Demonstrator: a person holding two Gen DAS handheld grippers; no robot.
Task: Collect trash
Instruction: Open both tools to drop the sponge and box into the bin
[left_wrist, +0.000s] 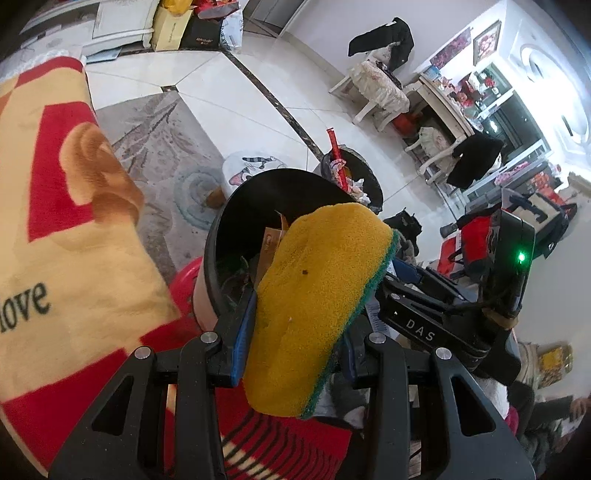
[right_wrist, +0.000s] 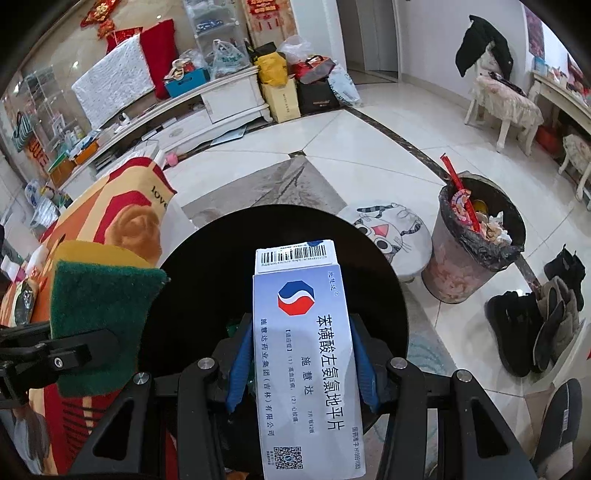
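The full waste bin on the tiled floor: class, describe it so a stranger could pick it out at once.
Start at the pale tiled floor and find the round cat-face stool. Just right of it stands the full waste bin, lined with a black bag. Unlike the black bin nearby, rubbish and a red stick poke above its rim.

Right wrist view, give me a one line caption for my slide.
Right claw grips a white medicine box above a black bin, with the left claw's sponge alongside.

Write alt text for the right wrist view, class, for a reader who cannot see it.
The right gripper holds a white medicine box between its blue jaws, over the dark open mouth of a black bin. At left, the left gripper holds a yellow-green sponge.
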